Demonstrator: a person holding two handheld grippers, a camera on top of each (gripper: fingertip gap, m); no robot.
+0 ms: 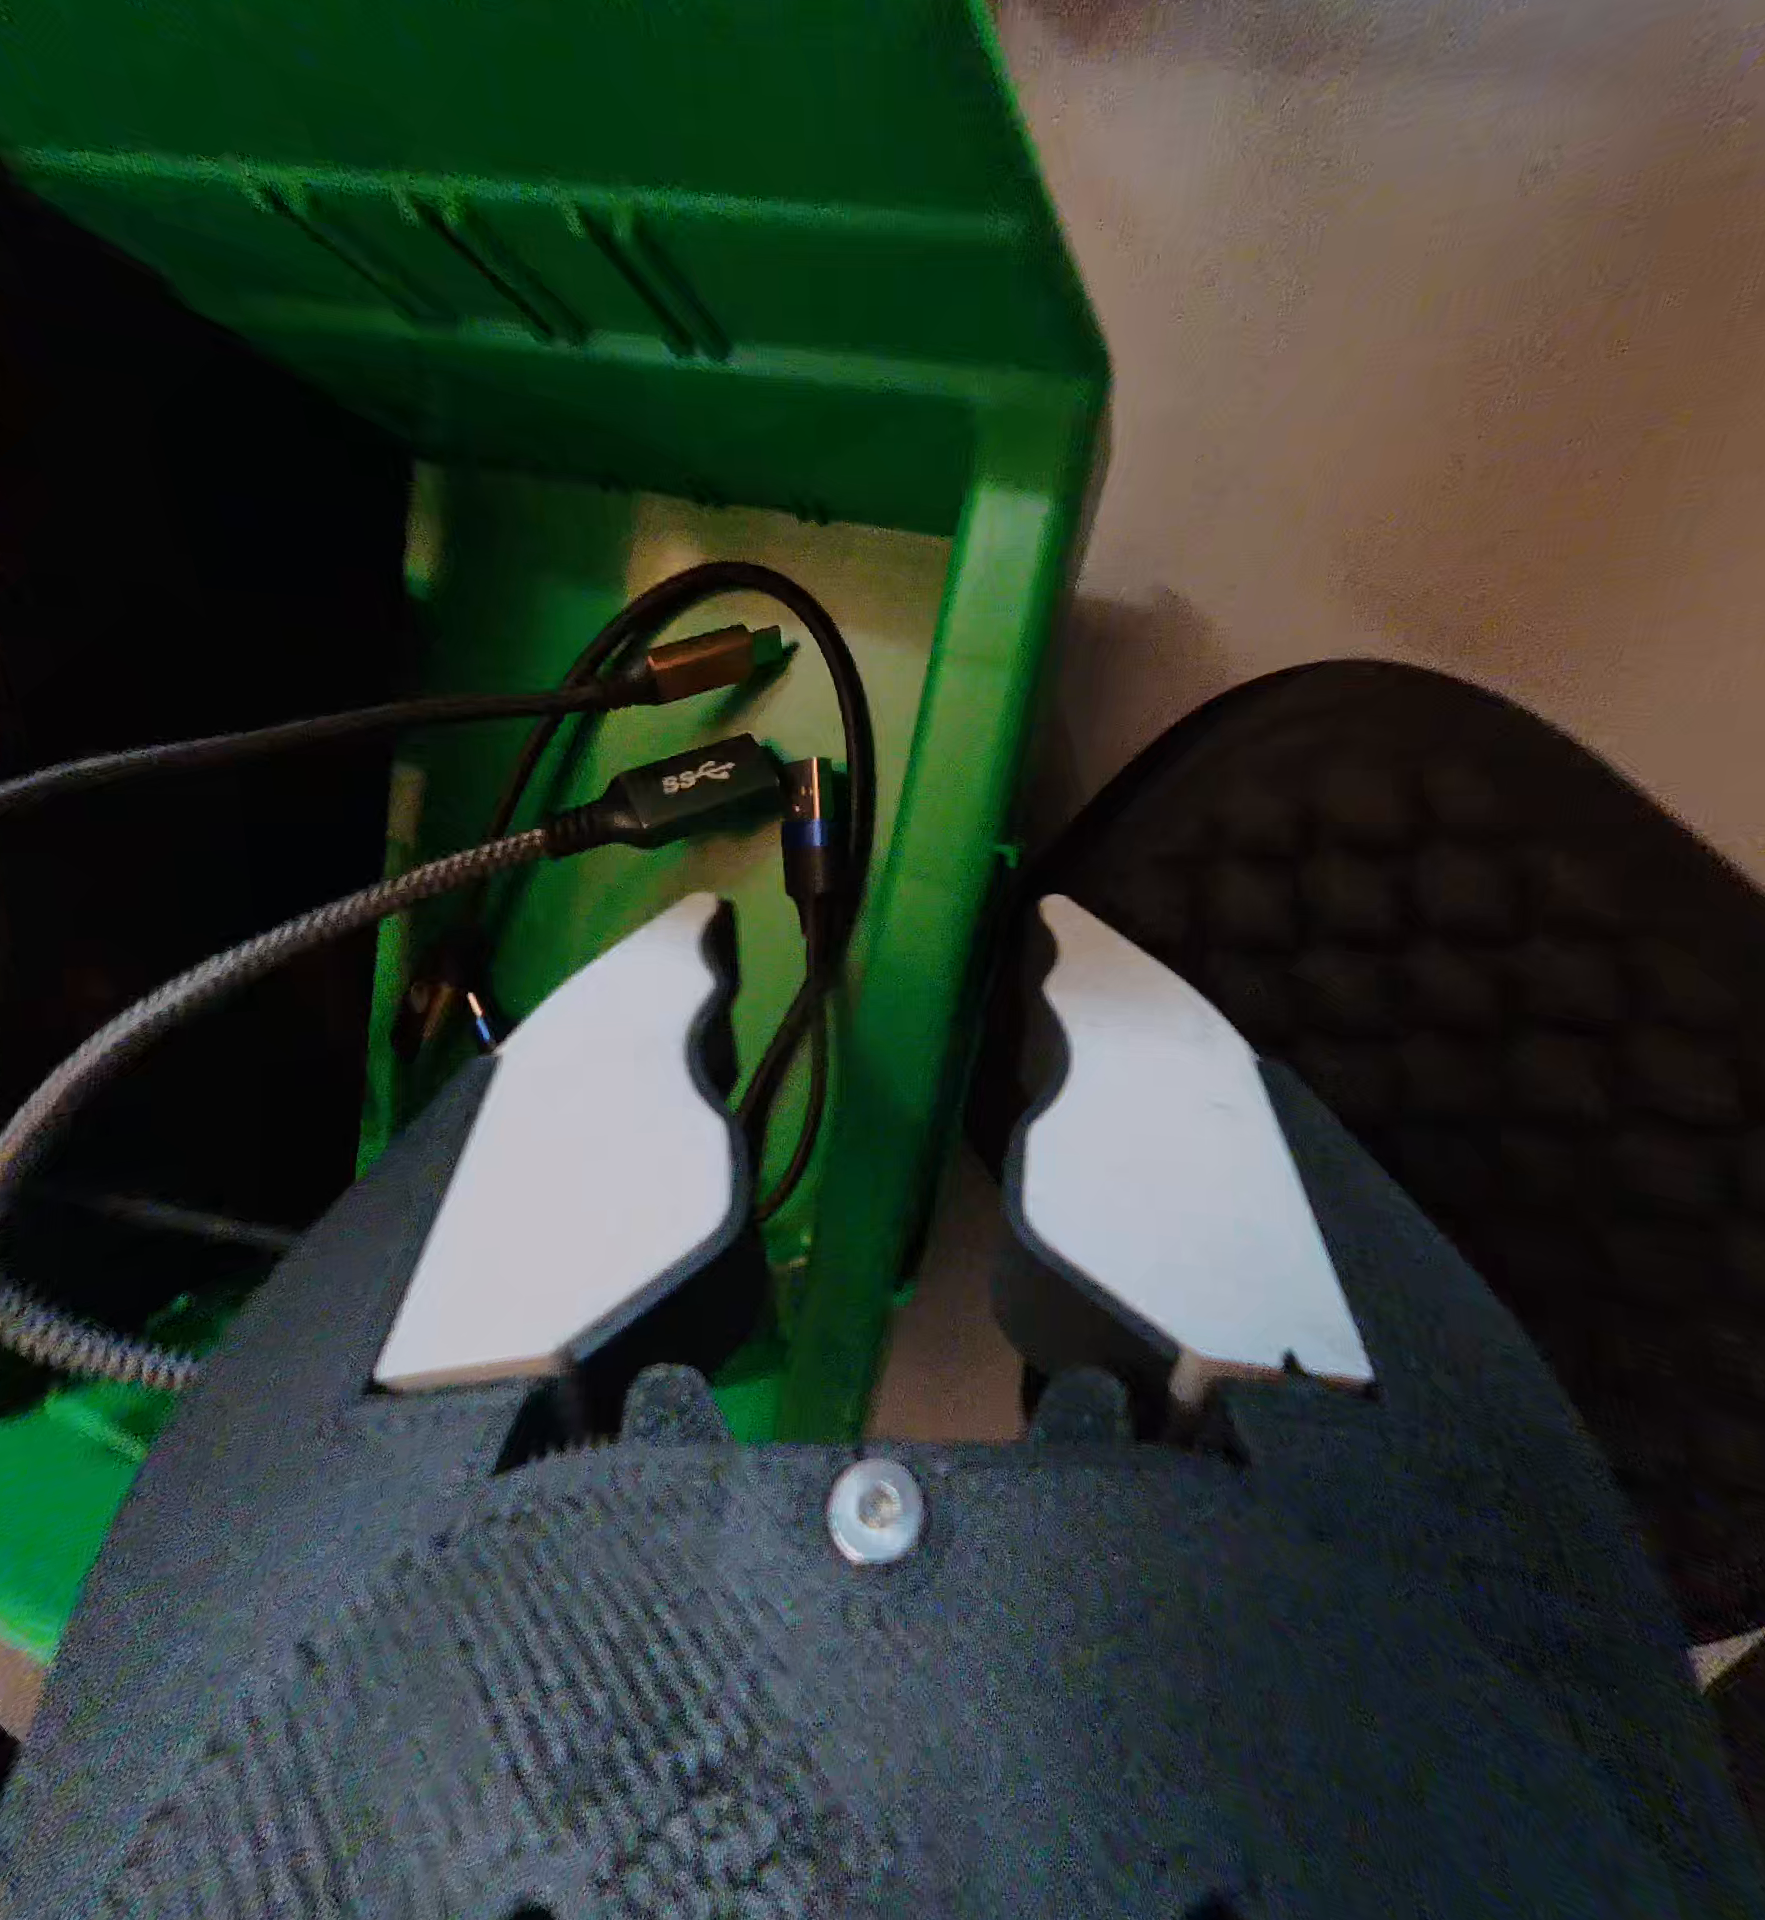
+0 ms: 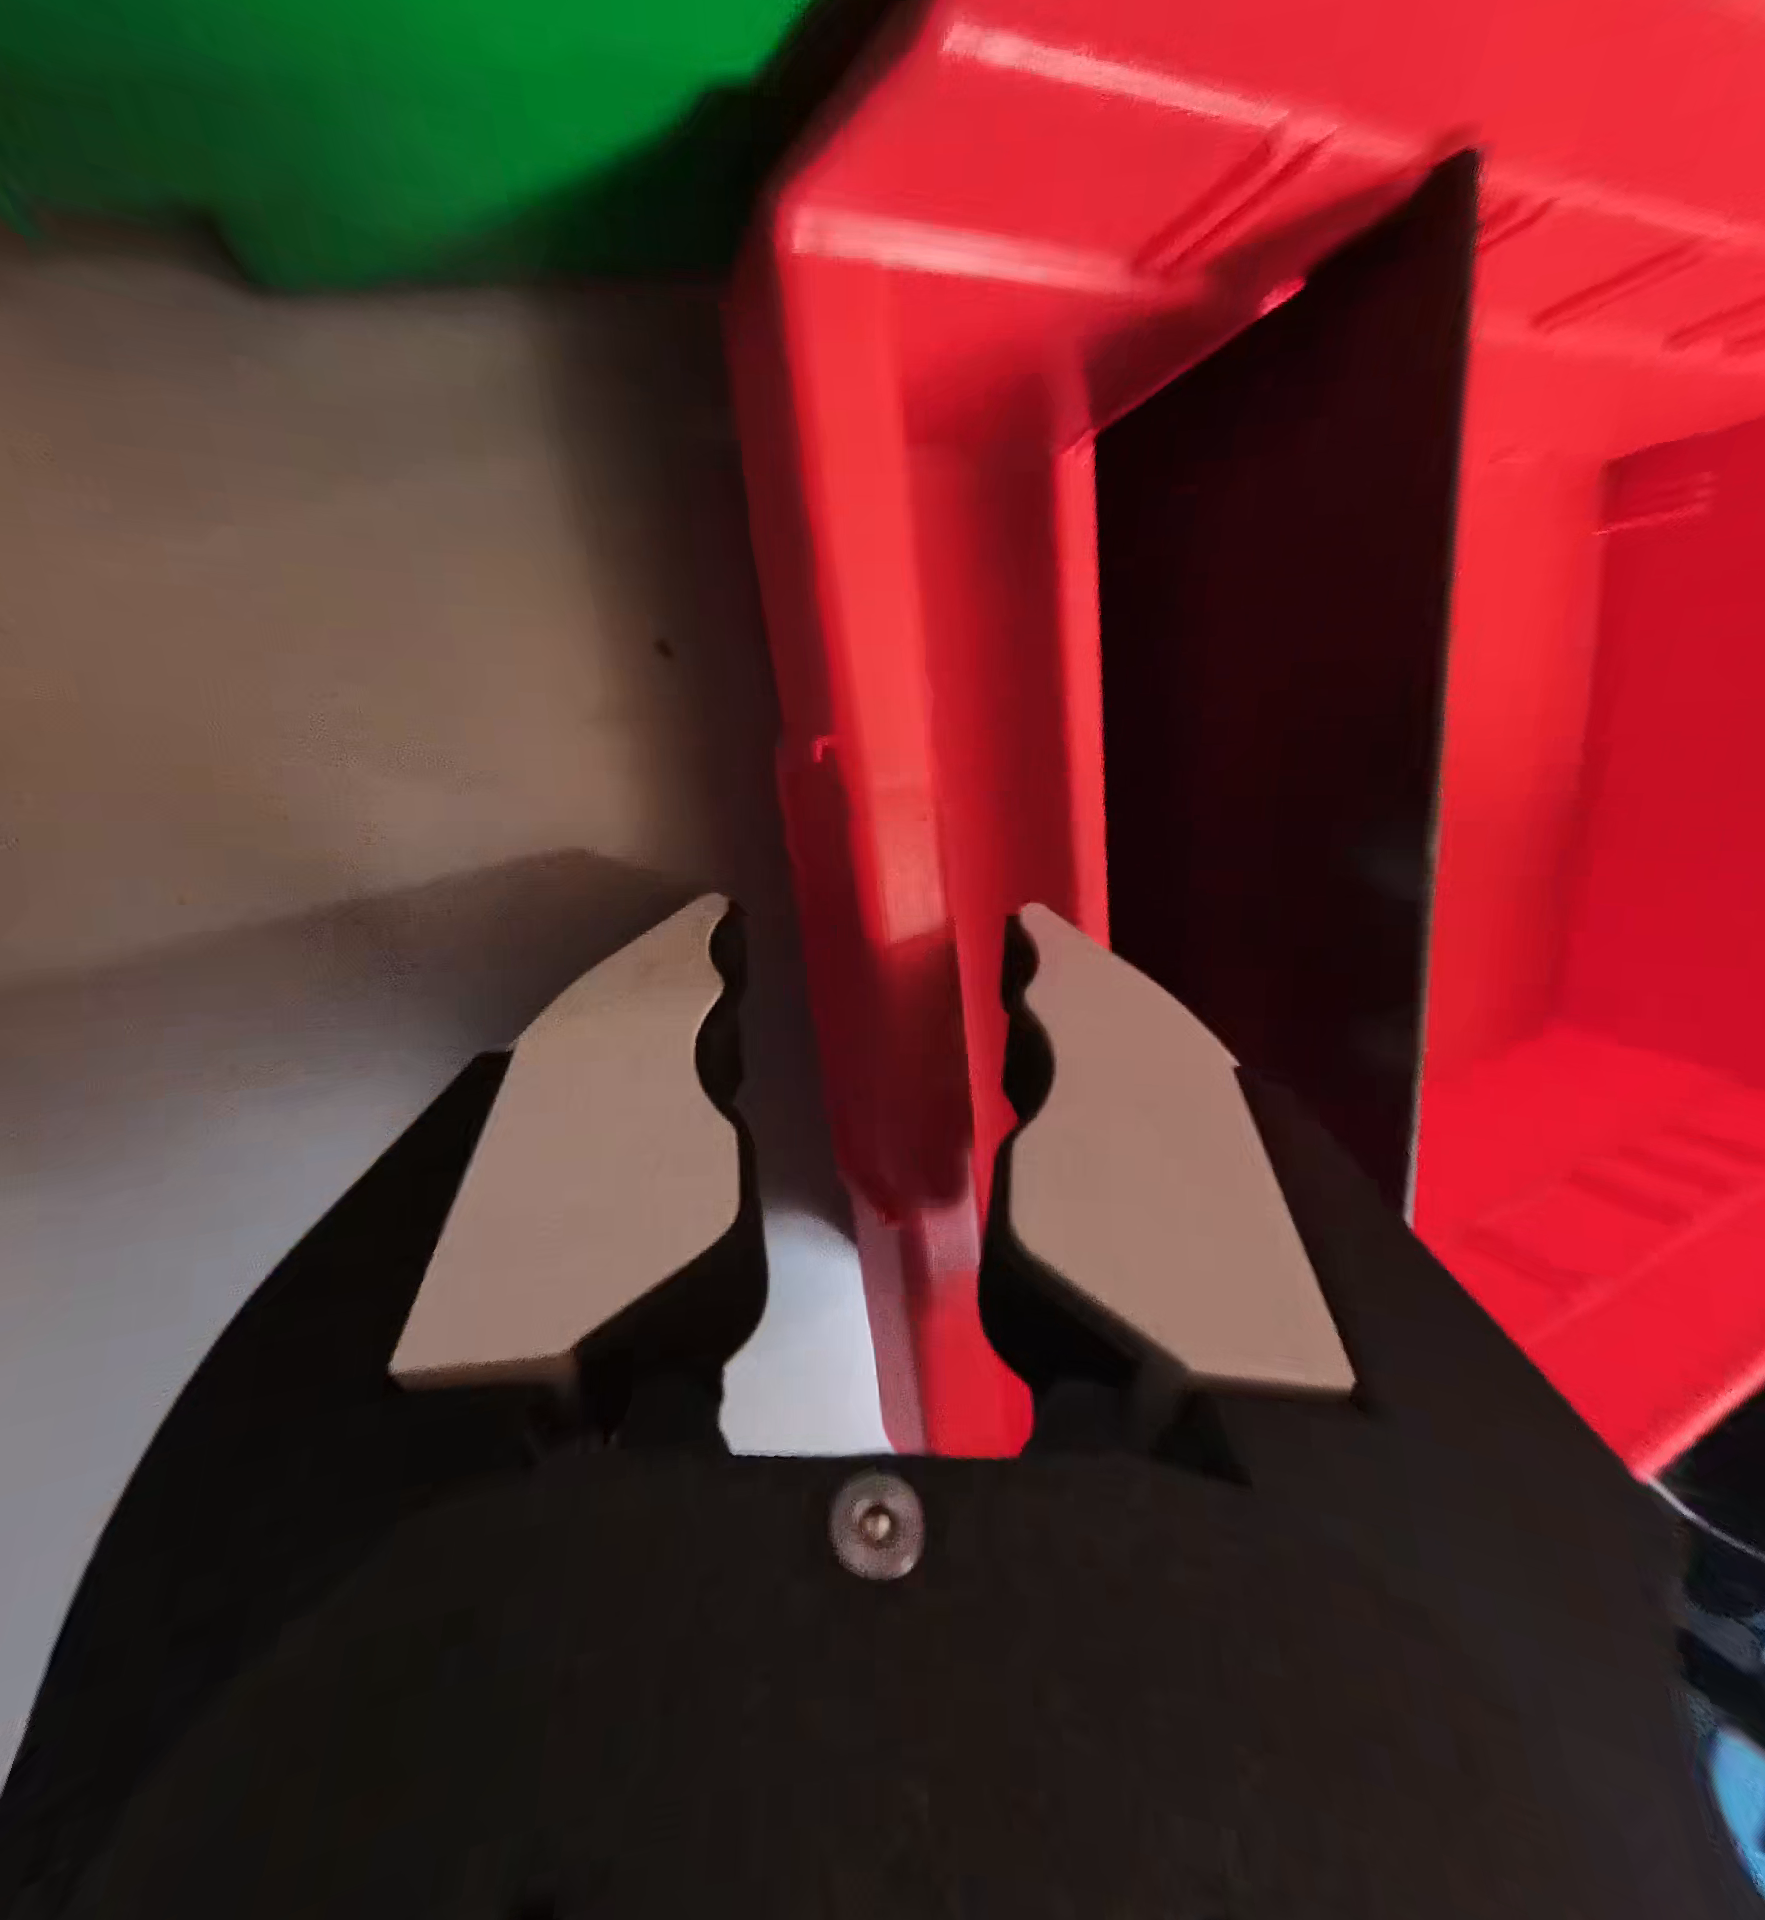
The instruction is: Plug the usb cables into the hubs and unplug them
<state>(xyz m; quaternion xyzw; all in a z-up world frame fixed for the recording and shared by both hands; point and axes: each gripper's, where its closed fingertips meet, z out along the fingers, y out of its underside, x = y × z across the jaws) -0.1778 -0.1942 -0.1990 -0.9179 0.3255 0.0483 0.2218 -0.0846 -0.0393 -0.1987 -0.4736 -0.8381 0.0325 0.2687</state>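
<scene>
The left tool (image 1: 883, 914) is spread wide around the green box (image 1: 545, 312) edge in the middle of the frame, likely to reach the cables (image 1: 234, 935) lying inside at centre left. The right tool (image 2: 867, 925) is also spread, around the red box (image 2: 961, 520) wall at centre. The walls block both tools, and no hub shows.

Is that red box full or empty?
Seemingly empty: the red box shows bare red walls and floor in the right wrist view; its dark compartment is too shadowed to tell.
</scene>
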